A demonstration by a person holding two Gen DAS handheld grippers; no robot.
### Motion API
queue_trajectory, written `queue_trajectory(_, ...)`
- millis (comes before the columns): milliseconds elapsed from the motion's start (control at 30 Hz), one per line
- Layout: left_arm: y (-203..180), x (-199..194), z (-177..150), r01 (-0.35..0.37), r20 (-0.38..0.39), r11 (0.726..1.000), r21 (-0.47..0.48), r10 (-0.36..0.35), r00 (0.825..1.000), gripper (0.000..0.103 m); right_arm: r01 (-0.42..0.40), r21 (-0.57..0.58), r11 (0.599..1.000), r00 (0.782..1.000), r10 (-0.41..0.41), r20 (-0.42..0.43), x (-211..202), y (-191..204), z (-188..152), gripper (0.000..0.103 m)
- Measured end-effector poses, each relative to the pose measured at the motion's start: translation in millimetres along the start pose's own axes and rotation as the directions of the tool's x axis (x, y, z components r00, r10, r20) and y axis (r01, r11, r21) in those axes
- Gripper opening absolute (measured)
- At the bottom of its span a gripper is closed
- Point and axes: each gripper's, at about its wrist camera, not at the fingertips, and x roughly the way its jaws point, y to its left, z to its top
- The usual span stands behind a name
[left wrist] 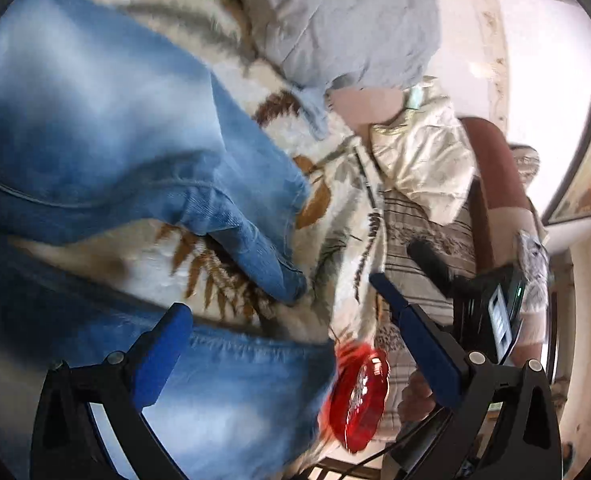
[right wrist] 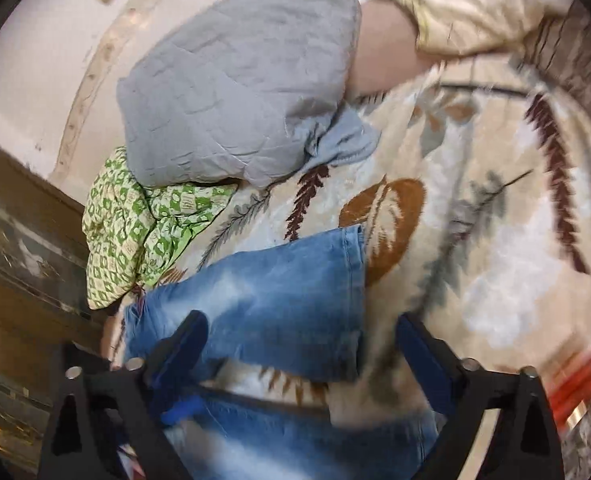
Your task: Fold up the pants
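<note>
Faded blue jeans (left wrist: 95, 120) lie crumpled on a cream blanket with a leaf pattern (left wrist: 335, 208). In the left wrist view one bunched fold (left wrist: 255, 240) points toward the middle and a leg (left wrist: 235, 392) runs under my left gripper (left wrist: 283, 316). That gripper is open, with wide jaws above the denim and nothing pinched. In the right wrist view a jeans leg (right wrist: 263, 300) lies flat with its hem (right wrist: 357, 280) to the right. My right gripper (right wrist: 303, 344) hangs open over it, its left finger (right wrist: 183, 352) above the denim.
A grey quilted pillow (right wrist: 235, 92) and a green patterned cloth (right wrist: 135, 232) lie at the far side, with a cream pillow (right wrist: 475, 4) beside them. A red plastic item (left wrist: 361, 396) sits near the blanket's edge. A black device with a screen (left wrist: 499, 316) and a brown chair (left wrist: 495, 184) stand on the right.
</note>
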Motion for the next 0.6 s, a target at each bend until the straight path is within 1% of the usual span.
queue_trajectory(33,2,9,2,-0.002,0.003,1.0,-0.022,0.002,1.0,0.103,0.007,0.008,1.0,0.999,-0.007,-0.032,14,-5,9,0.088)
queue_trajectory(67,6,19,6,0.012,0.005,0.999,-0.053,-0.012,1.0,0.102,0.017,0.012,1.0,0.999,-0.016,-0.049,24,-8,14,0.084)
queue_trajectory(100,8,25,9,0.021,0.01,0.997,-0.074,-0.02,1.0,0.102,0.028,0.014,1.0,0.997,-0.027,-0.074,38,-12,20,0.082)
queue_trajectory(167,12,32,15,0.037,0.028,0.994,-0.1,-0.034,0.999,0.098,0.02,0.021,1.0,0.993,-0.018,-0.118,64,-18,30,0.078)
queue_trajectory(200,12,34,18,0.032,0.035,0.994,-0.103,-0.028,0.999,0.096,0.011,0.024,1.0,0.992,-0.007,-0.129,73,-20,33,0.076)
queue_trajectory(233,13,37,22,0.023,0.042,0.994,-0.102,-0.019,0.999,0.089,0.007,0.025,1.0,0.991,-0.004,-0.137,82,-22,37,0.076)
queue_trajectory(267,13,40,25,0.024,0.044,0.994,-0.104,-0.02,0.999,0.077,0.006,0.028,1.0,0.989,-0.002,-0.146,93,-24,40,0.075)
queue_trajectory(300,14,42,27,0.026,0.041,0.994,-0.104,-0.022,0.999,0.07,-0.006,0.034,0.999,0.988,0.011,-0.155,101,-25,43,0.07)
queue_trajectory(367,17,48,29,-0.001,0.028,0.995,-0.098,0.003,1.0,0.055,-0.038,0.047,0.998,0.985,0.045,-0.165,116,-26,46,0.066)
queue_trajectory(400,20,52,30,-0.012,0.014,0.995,-0.101,0.014,1.0,0.05,-0.033,0.044,0.998,0.985,0.04,-0.167,122,-27,47,0.061)
queue_trajectory(433,24,54,30,-0.012,0.005,0.995,-0.104,0.013,1.0,0.038,-0.02,0.039,0.999,0.984,0.027,-0.177,128,-28,48,0.055)
queue_trajectory(467,28,56,30,-0.018,-0.003,0.994,-0.107,0.018,1.0,0.02,-0.005,0.031,0.999,0.982,0.011,-0.186,134,-29,47,0.037)
queue_trajectory(500,29,57,29,-0.031,-0.009,0.994,-0.1,0.031,0.999,0.011,0.007,0.027,1.0,0.983,-0.002,-0.185,136,-30,46,0.014)
queue_trajectory(533,30,57,27,-0.042,-0.013,0.995,-0.09,0.041,0.999,0.005,-0.012,0.021,1.0,0.984,0.016,-0.18,137,-31,45,0.002)
queue_trajectory(567,30,56,26,-0.053,-0.016,0.995,-0.08,0.052,0.999,0.005,-0.013,0.01,1.0,0.984,0.014,-0.175,136,-31,45,0.0)
queue_trajectory(600,31,55,24,-0.06,-0.02,0.995,-0.075,0.058,0.998,0.005,0.006,-0.007,1.0,0.986,-0.007,-0.164,135,-29,44,0.0)
